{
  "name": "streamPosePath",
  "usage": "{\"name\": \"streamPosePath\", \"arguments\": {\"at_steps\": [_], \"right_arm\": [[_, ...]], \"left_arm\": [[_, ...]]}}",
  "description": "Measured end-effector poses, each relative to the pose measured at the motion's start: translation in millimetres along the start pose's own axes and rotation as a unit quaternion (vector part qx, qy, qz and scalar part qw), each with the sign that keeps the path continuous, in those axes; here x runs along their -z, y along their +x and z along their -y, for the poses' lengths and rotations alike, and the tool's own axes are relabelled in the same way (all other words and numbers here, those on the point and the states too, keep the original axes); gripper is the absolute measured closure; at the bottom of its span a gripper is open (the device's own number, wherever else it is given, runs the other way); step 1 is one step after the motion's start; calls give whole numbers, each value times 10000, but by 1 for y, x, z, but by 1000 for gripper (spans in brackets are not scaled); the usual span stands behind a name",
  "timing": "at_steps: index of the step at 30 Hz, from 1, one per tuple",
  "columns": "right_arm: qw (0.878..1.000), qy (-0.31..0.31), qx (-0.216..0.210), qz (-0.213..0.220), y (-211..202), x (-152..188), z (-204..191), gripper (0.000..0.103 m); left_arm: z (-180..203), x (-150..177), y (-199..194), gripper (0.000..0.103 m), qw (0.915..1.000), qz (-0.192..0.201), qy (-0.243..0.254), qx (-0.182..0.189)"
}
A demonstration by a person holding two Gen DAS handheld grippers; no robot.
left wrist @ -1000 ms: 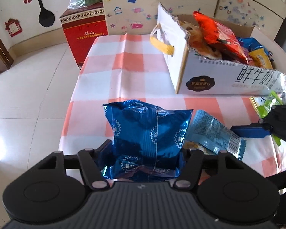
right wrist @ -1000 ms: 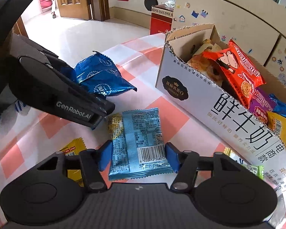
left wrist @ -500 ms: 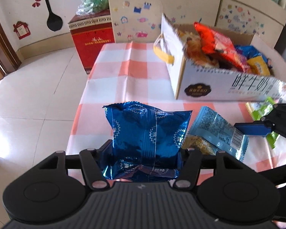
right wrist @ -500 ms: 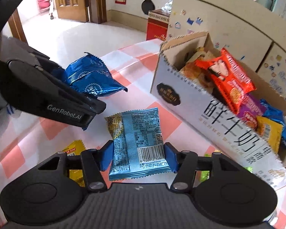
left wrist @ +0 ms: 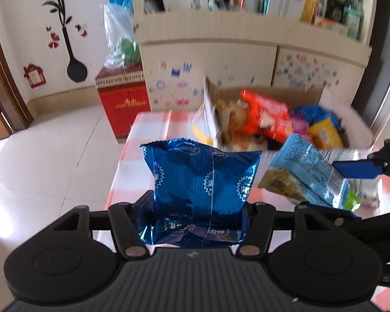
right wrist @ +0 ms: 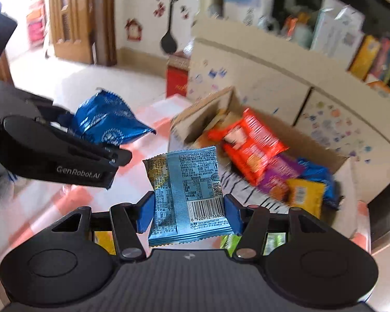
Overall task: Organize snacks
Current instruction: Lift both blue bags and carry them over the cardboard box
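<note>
Left gripper [left wrist: 196,214]: closed on a dark blue foil packet [left wrist: 202,179], both fingers pressed against the packet's lower sides; the packet stands upright between them, its crimped top edge pointing forward, clear of the table. Right gripper [right wrist: 186,214]: closed on a light blue packet [right wrist: 188,192], blue pads touching its two side edges near the barcode; the packet rises forward from the fingers, printed back facing the camera, a yellowish panel along its left edge, also lifted off the table. Ahead of and below both grippers: a table with an orange-and-white checked cloth [left wrist: 143,132]. Ahead and to the right of the left gripper, directly ahead and slightly right of the right gripper: an open cardboard box [right wrist: 200,111] on the table, holding an orange-red packet [right wrist: 249,143], a purple packet [right wrist: 278,174], a yellow packet [right wrist: 305,195] and a blue packet [right wrist: 319,174], all blurred. Beneath the right gripper's fingers, on the cloth: a yellow wrapper [right wrist: 104,241] to the left and a green wrapper [right wrist: 228,241] to the right, both mostly hidden. Beyond the table's far end, on the floor: a red carton [left wrist: 122,98] with a clear bag on top. The two grippers sit side by side, near each other, apart.
</note>
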State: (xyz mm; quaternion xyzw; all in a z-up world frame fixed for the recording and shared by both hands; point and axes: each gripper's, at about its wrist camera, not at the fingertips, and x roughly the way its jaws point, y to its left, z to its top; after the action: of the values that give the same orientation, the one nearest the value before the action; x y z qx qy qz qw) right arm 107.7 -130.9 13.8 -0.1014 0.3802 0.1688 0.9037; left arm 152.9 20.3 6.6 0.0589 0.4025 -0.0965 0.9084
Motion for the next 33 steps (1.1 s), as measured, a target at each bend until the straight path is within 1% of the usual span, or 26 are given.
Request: {"name": "streamPosePath", "arguments": {"at_steps": [4, 11, 16, 20, 23, 27, 33], "right_arm": [[9995, 135, 103, 248, -11, -7, 11, 40], [9970, 384, 326, 585, -25, -14, 32, 40], [9910, 770, 603, 918, -34, -22, 54, 40], [9825, 1184, 903, 1121, -38, -25, 76, 40], [9748, 1591, 1023, 1181, -38, -23, 94, 40], [9691, 1823, 1175, 1175, -35, -24, 105, 40], [9624, 2162, 1129, 1200, -31, -24, 113, 40]], "left_arm": [[8, -11, -8, 42, 9997, 223, -28, 74], [21, -24, -16, 42, 9986, 460, -96, 246], [27, -34, -16, 42, 9976, 571, -213, 318], [32, -45, -13, 42, 9967, 684, -269, 344], [37, -54, -7, 42, 9958, 790, -311, 348], [44, -65, 4, 42, 9951, 810, -402, 408], [58, -78, 22, 42, 9940, 820, -520, 503]]}}
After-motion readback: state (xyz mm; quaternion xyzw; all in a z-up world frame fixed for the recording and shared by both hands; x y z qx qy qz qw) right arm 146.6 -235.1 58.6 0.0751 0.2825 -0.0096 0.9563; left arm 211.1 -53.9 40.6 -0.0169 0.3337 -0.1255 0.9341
